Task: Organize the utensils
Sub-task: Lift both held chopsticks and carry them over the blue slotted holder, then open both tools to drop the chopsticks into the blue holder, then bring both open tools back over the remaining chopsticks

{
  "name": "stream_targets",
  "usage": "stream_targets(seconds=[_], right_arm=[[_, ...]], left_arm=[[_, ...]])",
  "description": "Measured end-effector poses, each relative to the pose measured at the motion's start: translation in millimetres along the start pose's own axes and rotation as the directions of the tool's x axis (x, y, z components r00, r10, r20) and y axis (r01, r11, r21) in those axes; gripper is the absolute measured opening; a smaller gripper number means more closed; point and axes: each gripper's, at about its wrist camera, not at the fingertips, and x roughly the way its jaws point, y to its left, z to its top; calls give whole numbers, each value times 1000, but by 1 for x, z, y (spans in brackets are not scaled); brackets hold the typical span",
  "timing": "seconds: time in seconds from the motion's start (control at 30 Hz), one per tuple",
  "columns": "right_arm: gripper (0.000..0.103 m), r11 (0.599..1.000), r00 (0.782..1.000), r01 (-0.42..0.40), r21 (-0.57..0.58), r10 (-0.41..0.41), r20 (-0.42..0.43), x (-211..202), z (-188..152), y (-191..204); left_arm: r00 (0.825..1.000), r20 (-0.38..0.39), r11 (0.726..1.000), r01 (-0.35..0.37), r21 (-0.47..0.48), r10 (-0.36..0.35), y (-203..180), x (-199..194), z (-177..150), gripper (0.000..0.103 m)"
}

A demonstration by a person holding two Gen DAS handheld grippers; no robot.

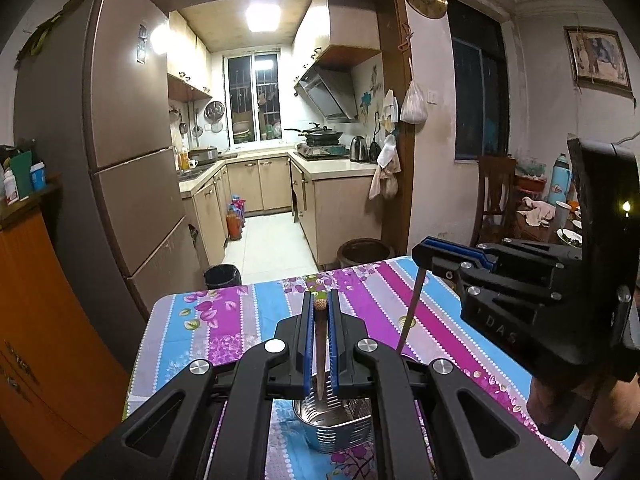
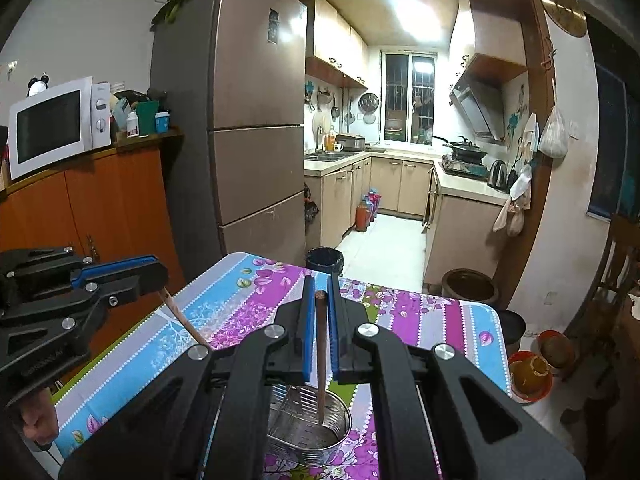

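My left gripper [image 1: 320, 300] is shut on a dark wooden chopstick [image 1: 320, 344] that hangs tip down over a slotted steel utensil holder [image 1: 340, 428] on the table. My right gripper [image 2: 319, 284] is shut on a second wooden chopstick [image 2: 321, 360], its tip inside the same holder [image 2: 308, 428]. The right gripper also shows in the left wrist view [image 1: 424, 254], at the right, with its chopstick [image 1: 412, 312] hanging down. The left gripper shows in the right wrist view [image 2: 156, 270], at the left, with its chopstick [image 2: 180, 314].
The table wears a striped floral cloth [image 1: 224, 320]. A black bin [image 1: 223, 276] and a brown crock [image 1: 366, 252] stand beyond its far edge. A fridge [image 2: 256, 120] and an orange cabinet [image 2: 100, 208] with a microwave [image 2: 56, 124] stand at the left. A chair [image 1: 496, 196] is at the right.
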Motion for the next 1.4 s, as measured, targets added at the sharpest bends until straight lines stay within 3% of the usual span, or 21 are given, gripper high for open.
stream_targets(seconds=[0.27,0.33,0.4,0.47,0.6,0.73,0.87,0.97,1.03,1.13,1.2,1.3,1.4], right_arm=[[5,999,999,-24,25,25,-40,12,-9,-5],[6,999,999,-17,36,18,-40,11,-11,-7],[22,999,999,-16,45,18,-28,6,-10,-9],[32,999,1000,-15,49,15,-6,-2,-10,-10],[42,998,999,-16,54,15,30,-22,-9,-9],[49,998,995,-47,47,43,90,-73,-15,0],[60,994,980,-108,21,103,172,-148,-49,20],[63,990,968,-139,17,132,215,-190,-87,35],[63,991,963,-133,25,123,239,-214,-125,50],[61,990,970,-136,37,126,207,-225,-184,75],[41,988,979,-142,58,131,157,-219,-219,92],[21,984,987,-150,94,143,75,-202,-267,111],[19,984,989,-146,100,148,-4,-182,-306,130]], left_arm=[[998,-60,1000,1,3,-1,-4,19,-3,8],[998,-64,1000,-3,-1,3,-4,22,-4,15],[998,-56,1000,-13,-2,12,-4,21,-5,32],[999,-40,1000,-25,-3,25,-4,18,-6,36],[999,-12,999,-44,-4,44,-3,7,-4,42],[998,41,999,-51,13,51,-4,-26,-14,47],[982,161,993,-104,50,95,-2,-91,-56,65],[971,211,991,-125,41,114,3,-135,-105,71],[971,206,992,-127,21,120,9,-158,-145,72],[973,172,987,-160,20,154,8,-173,-204,72],[980,115,987,-163,9,161,8,-169,-243,72],[988,36,989,-149,-25,150,6,-162,-295,71],[993,-18,992,-120,-47,119,3,-160,-339,59]])
